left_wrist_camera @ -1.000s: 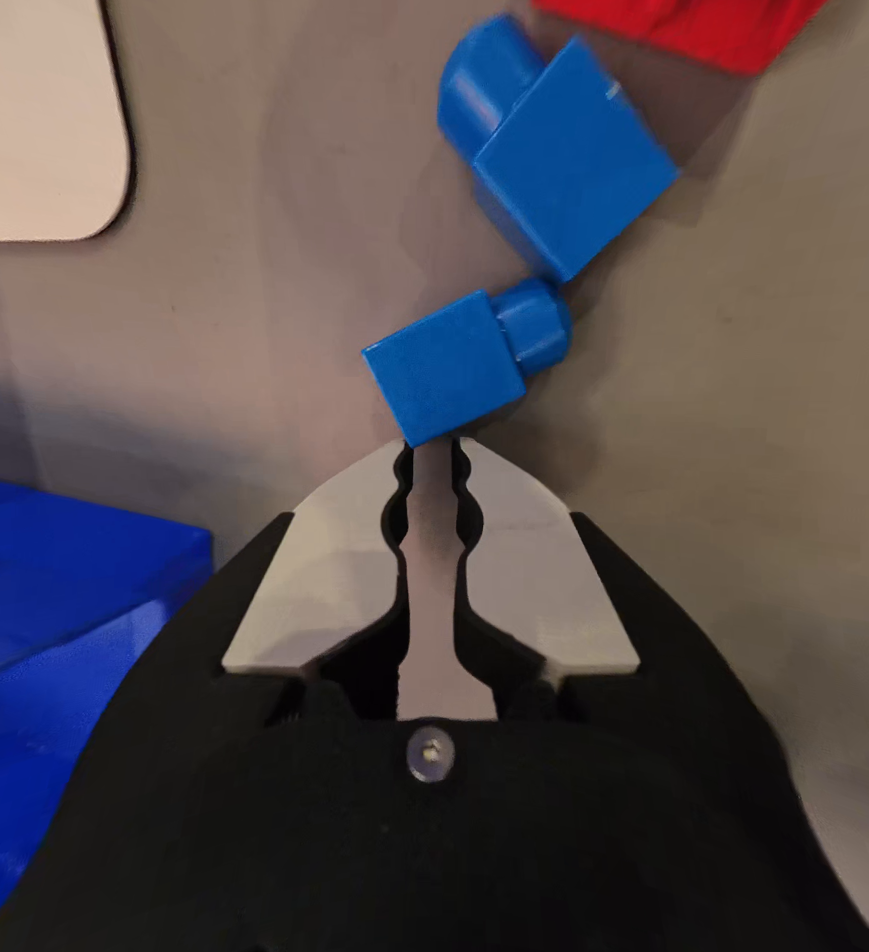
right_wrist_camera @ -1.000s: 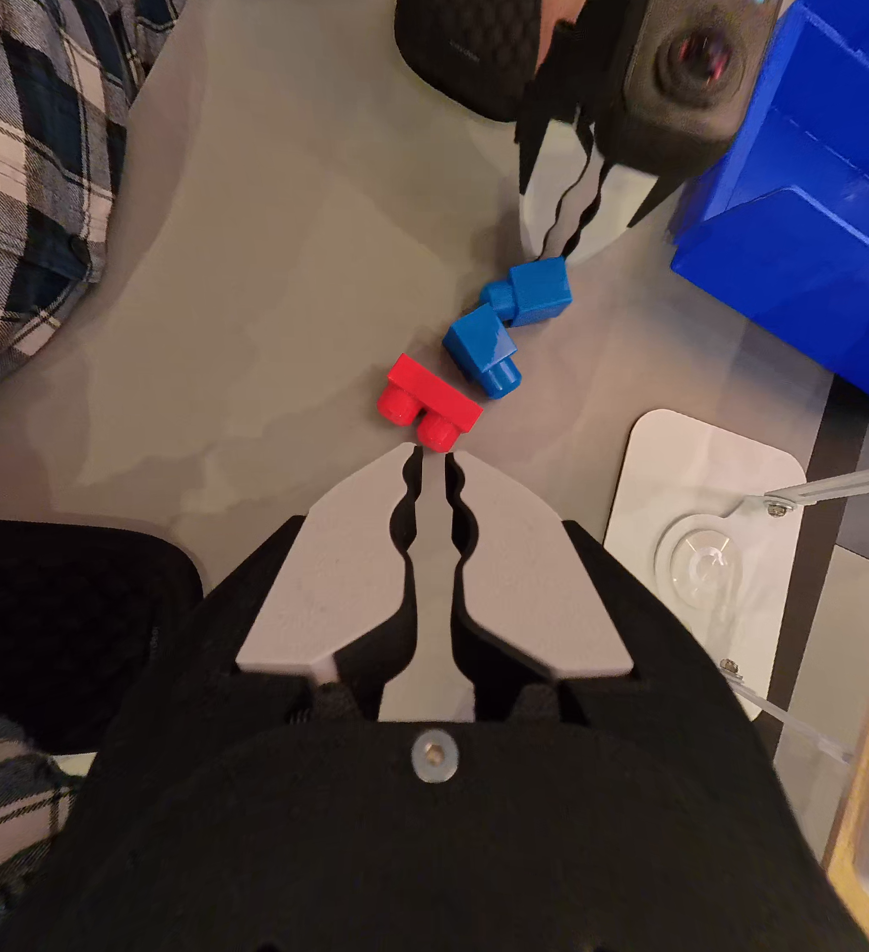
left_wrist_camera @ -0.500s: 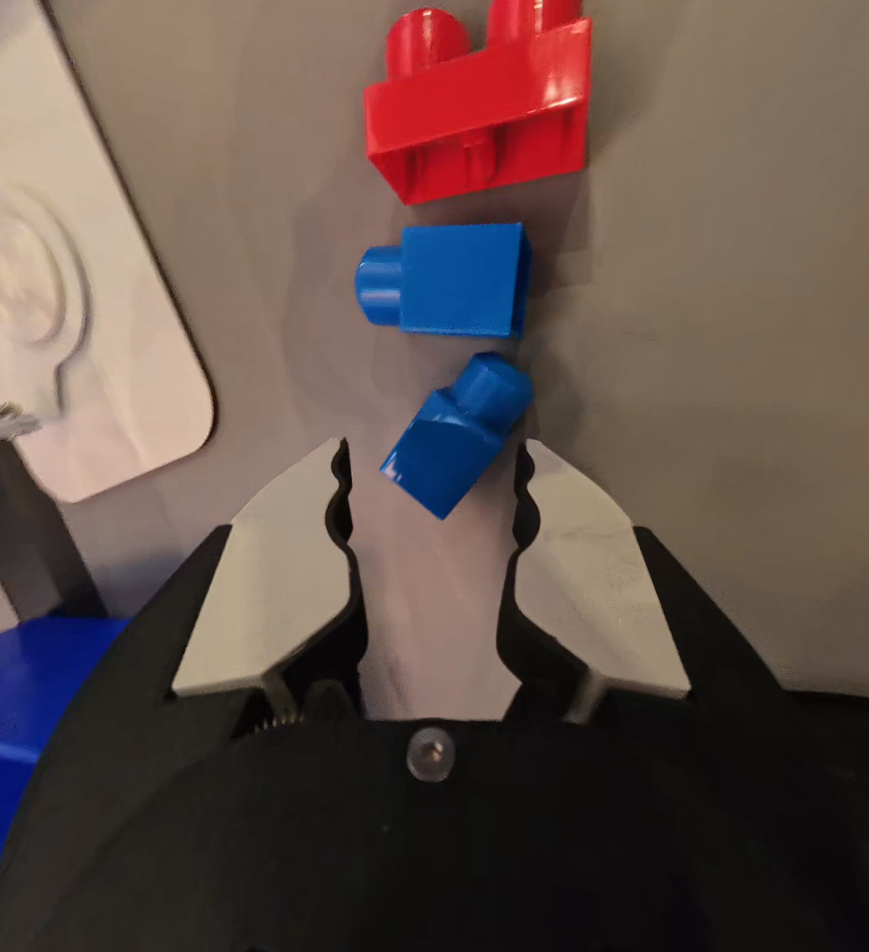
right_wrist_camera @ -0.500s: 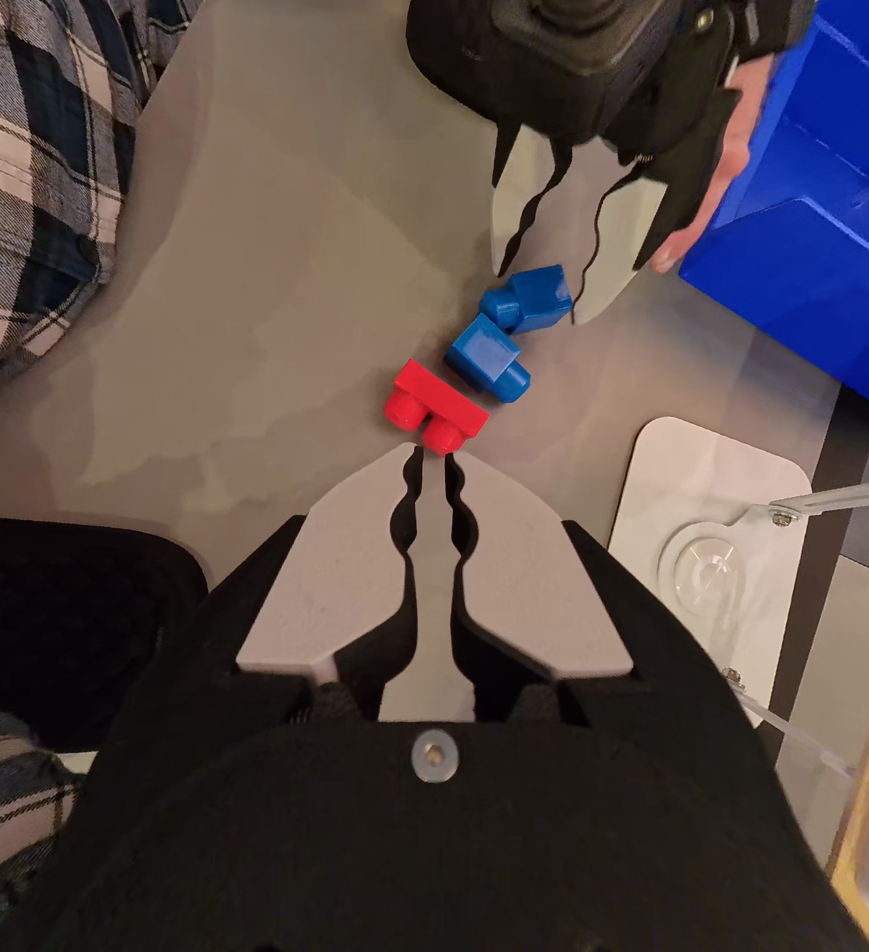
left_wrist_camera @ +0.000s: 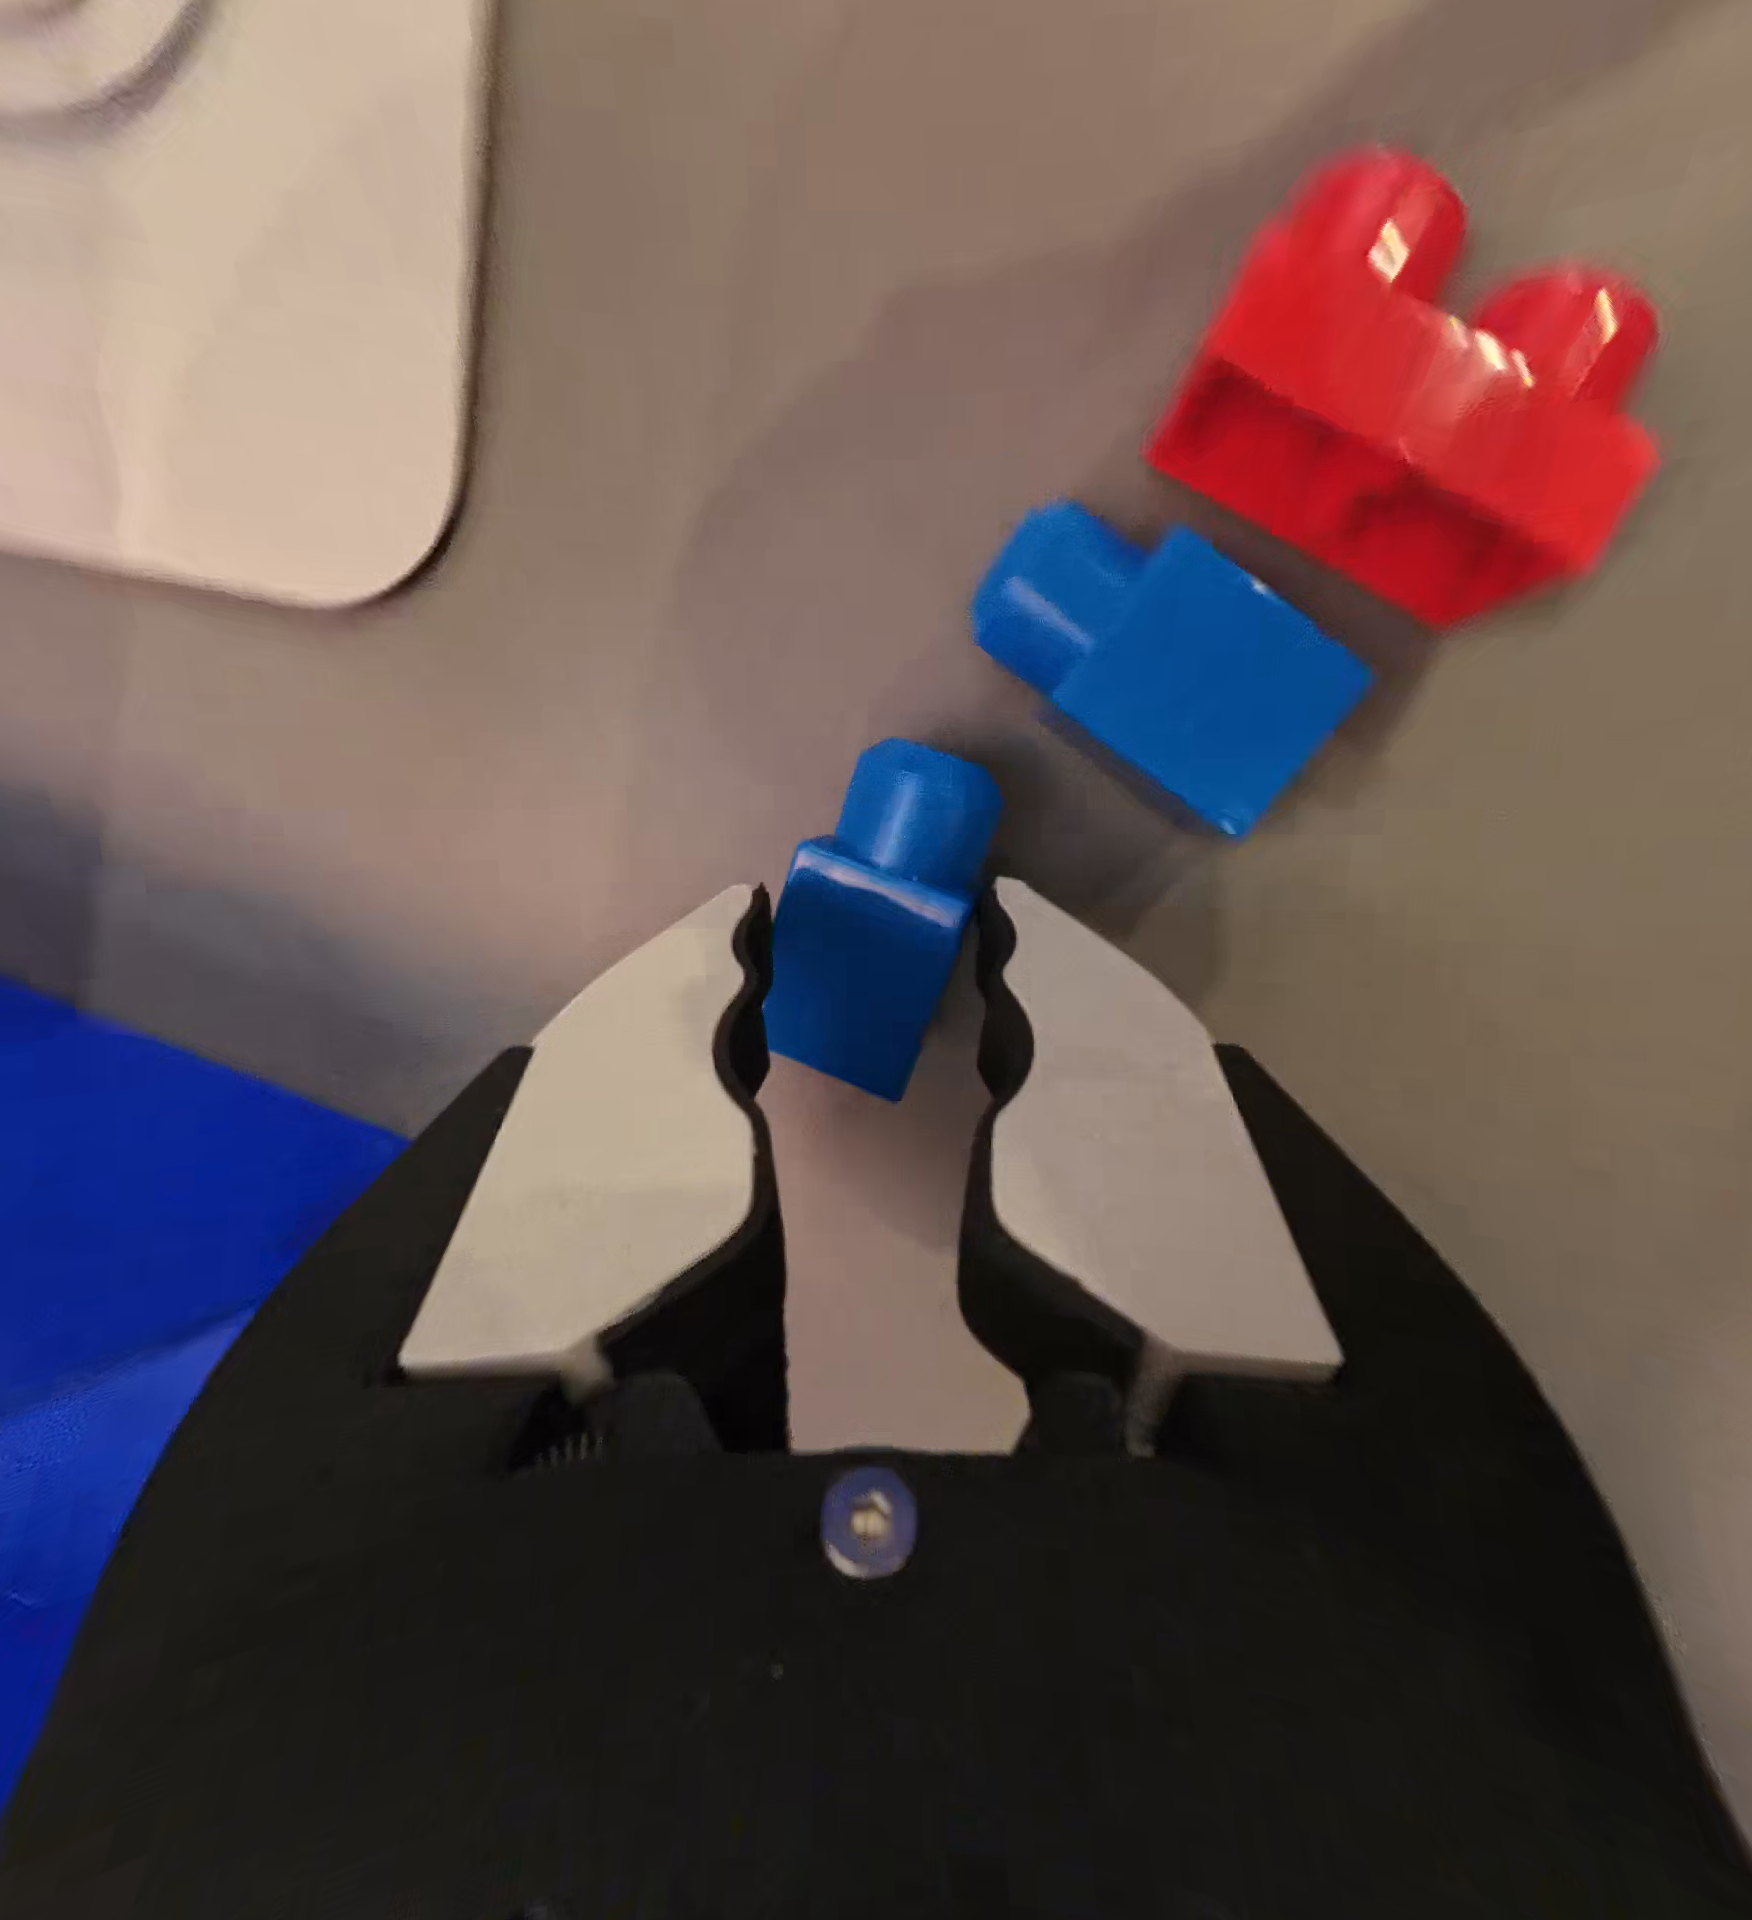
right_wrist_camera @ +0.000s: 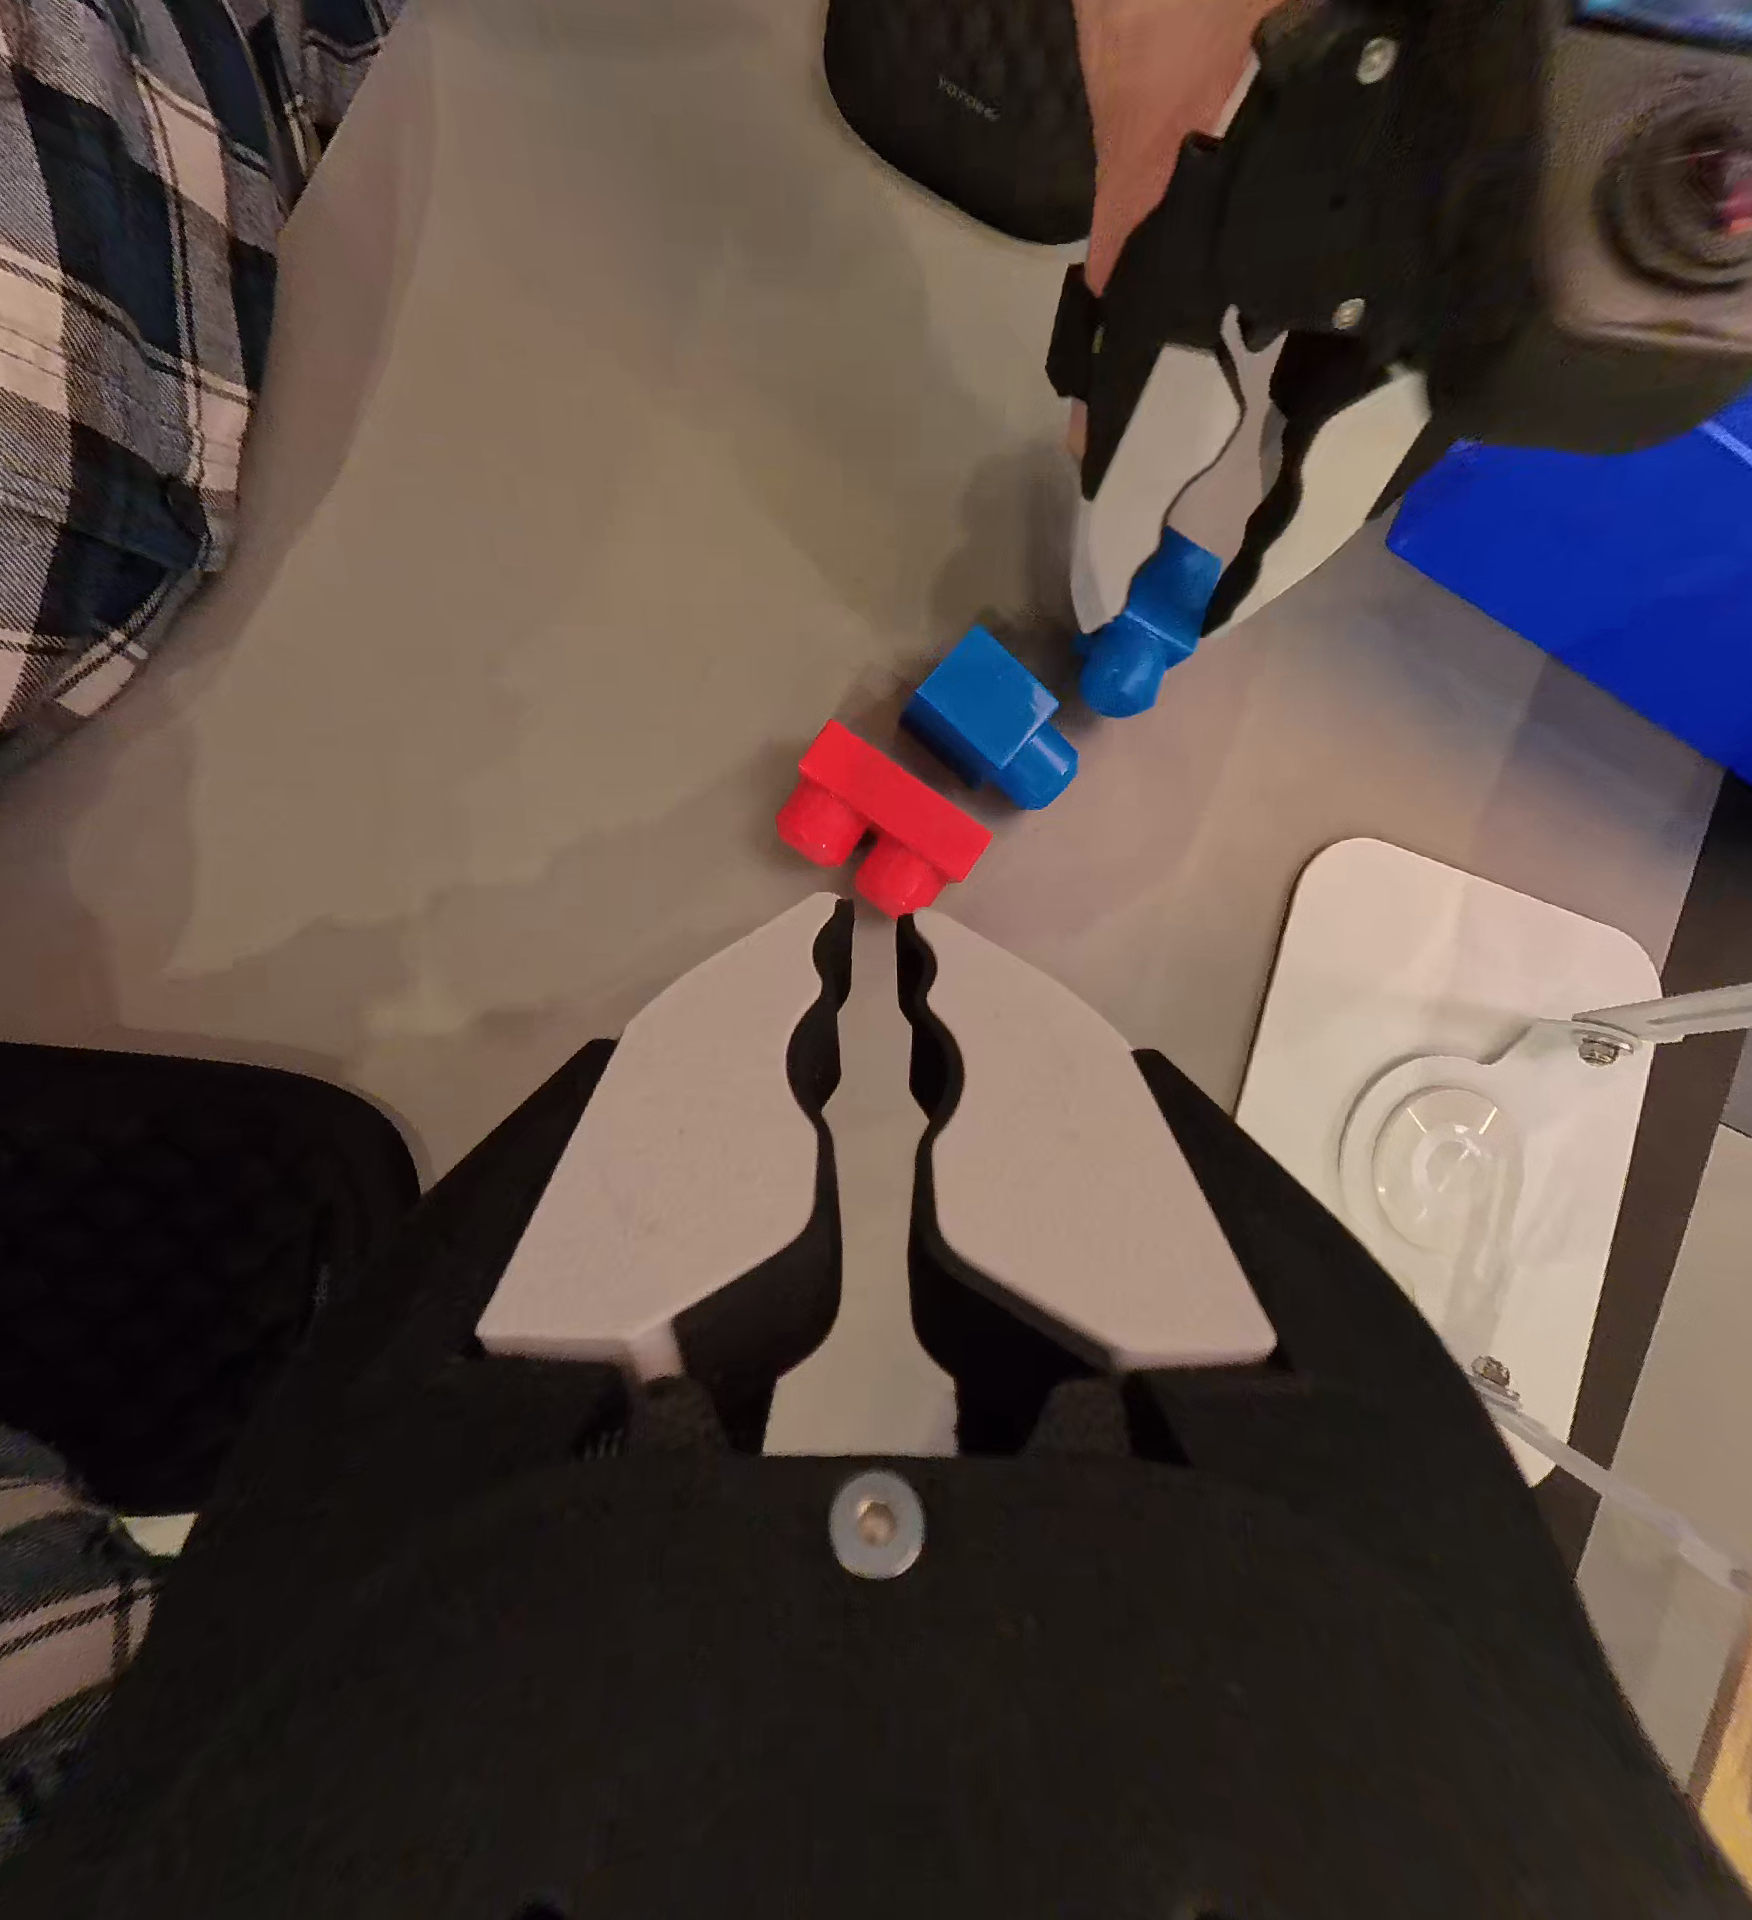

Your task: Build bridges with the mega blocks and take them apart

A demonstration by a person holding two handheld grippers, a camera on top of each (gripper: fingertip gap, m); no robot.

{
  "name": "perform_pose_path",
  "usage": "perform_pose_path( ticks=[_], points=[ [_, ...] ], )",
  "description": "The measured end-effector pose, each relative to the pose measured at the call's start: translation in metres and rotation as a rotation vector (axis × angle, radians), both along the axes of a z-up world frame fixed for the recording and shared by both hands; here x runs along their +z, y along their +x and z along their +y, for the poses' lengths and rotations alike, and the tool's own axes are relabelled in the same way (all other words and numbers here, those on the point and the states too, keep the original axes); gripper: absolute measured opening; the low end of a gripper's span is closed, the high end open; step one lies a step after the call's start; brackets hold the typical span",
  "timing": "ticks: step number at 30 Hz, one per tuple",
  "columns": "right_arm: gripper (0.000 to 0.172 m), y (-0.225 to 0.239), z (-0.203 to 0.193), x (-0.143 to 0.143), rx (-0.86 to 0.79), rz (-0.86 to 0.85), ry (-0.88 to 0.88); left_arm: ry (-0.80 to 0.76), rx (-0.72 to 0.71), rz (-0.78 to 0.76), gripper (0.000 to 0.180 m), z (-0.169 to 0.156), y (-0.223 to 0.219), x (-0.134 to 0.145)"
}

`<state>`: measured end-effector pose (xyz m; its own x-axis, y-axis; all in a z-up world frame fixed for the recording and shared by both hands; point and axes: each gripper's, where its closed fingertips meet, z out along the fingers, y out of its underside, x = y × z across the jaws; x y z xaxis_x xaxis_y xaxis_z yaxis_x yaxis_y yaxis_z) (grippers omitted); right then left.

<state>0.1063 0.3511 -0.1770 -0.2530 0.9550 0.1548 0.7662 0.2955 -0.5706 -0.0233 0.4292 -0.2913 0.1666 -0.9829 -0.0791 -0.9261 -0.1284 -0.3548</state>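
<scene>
My left gripper point(left_wrist_camera: 874, 896) is shut on a small blue one-stud block point(left_wrist_camera: 856, 987), both pads against its sides and the stud pointing away from me. The right wrist view shows that gripper point(right_wrist_camera: 1158, 613) holding the block point(right_wrist_camera: 1126, 665) tilted at the grey table. A second blue one-stud block point(left_wrist_camera: 1194, 665) lies on its side just beyond, and a red two-stud block point(left_wrist_camera: 1391, 416) lies past it. My right gripper point(right_wrist_camera: 874, 912) is shut and holds nothing. Its tips sit just behind a stud of the red block point(right_wrist_camera: 893, 800), next to the second blue block point(right_wrist_camera: 986, 707).
A blue bin point(right_wrist_camera: 1630, 603) stands at the right, also in the left wrist view point(left_wrist_camera: 72, 1247). A white plate with a clear mount point(right_wrist_camera: 1454, 1039) lies at the right. A plaid sleeve point(right_wrist_camera: 51, 312) is at the left, and a black pad point(right_wrist_camera: 955, 104) lies at the far edge.
My left gripper opened wide around the small blue block, then closed on it and turned it. The right gripper and the red block stayed put.
</scene>
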Motion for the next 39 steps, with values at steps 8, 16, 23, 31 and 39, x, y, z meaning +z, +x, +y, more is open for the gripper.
perform_pose_path(
  ticks=[8,16,23,31,39],
  points=[
    [0.008,-0.002,-0.003,0.002,0.010,0.002,0.005,-0.027,0.293,-0.058,0.050,0.004,0.004,-0.005],
    [0.008,-0.001,-0.002,0.002,0.005,0.006,-0.004,-0.077,0.292,-0.171,0.075,-0.013,0.007,0.021],
    [0.008,-0.006,-0.004,-0.013,0.017,-0.027,-0.059,-0.063,0.307,-0.147,0.077,-0.007,-0.014,0.008],
    [0.008,-0.007,-0.004,-0.017,0.023,-0.034,-0.078,-0.189,0.273,-0.223,0.067,-0.027,-0.003,0.006],
    [0.008,-0.007,-0.004,-0.017,0.024,-0.033,-0.077,-0.095,0.390,-0.251,0.096,-0.035,0.016,0.013]
  ],
)
